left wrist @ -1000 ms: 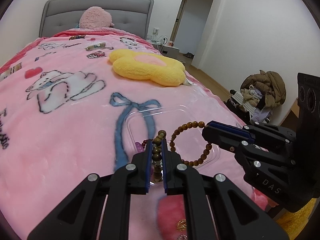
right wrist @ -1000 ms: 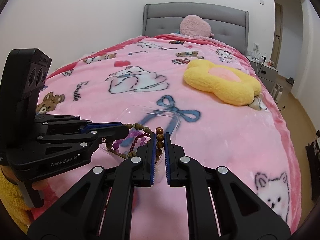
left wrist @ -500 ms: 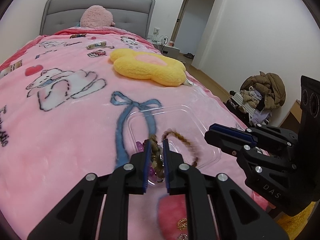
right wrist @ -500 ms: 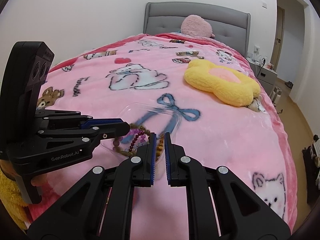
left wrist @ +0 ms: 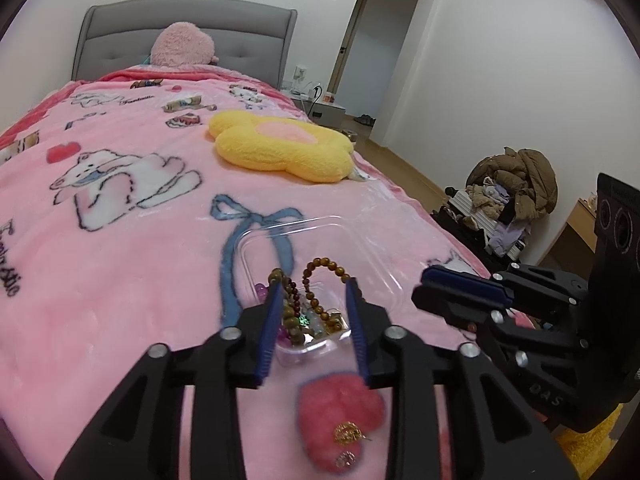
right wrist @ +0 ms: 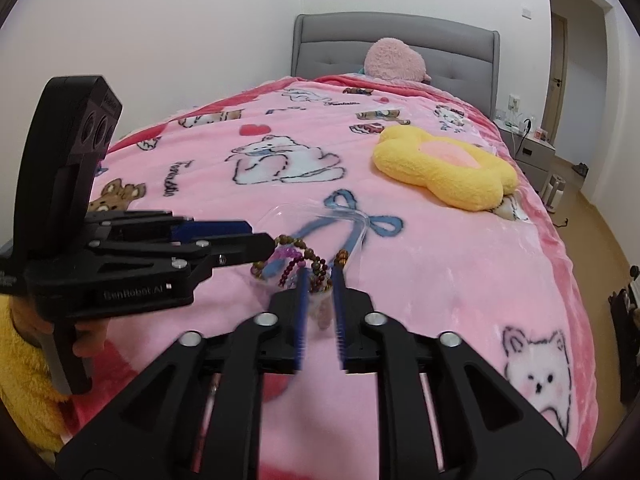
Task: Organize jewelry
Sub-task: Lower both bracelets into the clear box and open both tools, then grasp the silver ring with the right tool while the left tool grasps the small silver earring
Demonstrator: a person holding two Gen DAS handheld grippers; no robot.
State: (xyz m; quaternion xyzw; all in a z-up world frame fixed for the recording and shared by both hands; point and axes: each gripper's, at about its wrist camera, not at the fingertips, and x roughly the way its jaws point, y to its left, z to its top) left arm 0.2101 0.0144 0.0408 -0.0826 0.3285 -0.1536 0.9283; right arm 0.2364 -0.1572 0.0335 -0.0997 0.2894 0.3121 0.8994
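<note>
A clear plastic tray (left wrist: 372, 256) lies on the pink blanket and holds a heap of bead bracelets. A brown wooden bead bracelet (left wrist: 320, 280) drapes over the heap, with purple beads (left wrist: 260, 290) beside it. My left gripper (left wrist: 314, 292) is open just above the tray, its fingers on either side of the brown bracelet. My right gripper (right wrist: 320, 276) is open too, its tips at the same heap (right wrist: 308, 264) from the other side. The tray's rim (right wrist: 352, 216) shows blurred in the right wrist view. A small gold piece (left wrist: 350, 434) lies on a red blanket patch near me.
A yellow flower cushion (left wrist: 280, 148) lies further up the bed, and a pink plush (left wrist: 182, 46) sits at the grey headboard. A pile of clothes (left wrist: 512, 188) stands on the floor to the right. A bedside table (right wrist: 532, 152) is by the wall.
Both grippers have opened and let go of the brown bracelet, which dropped from its stretched loop into the tray. Both grippers sit lower and closer to the tray.
</note>
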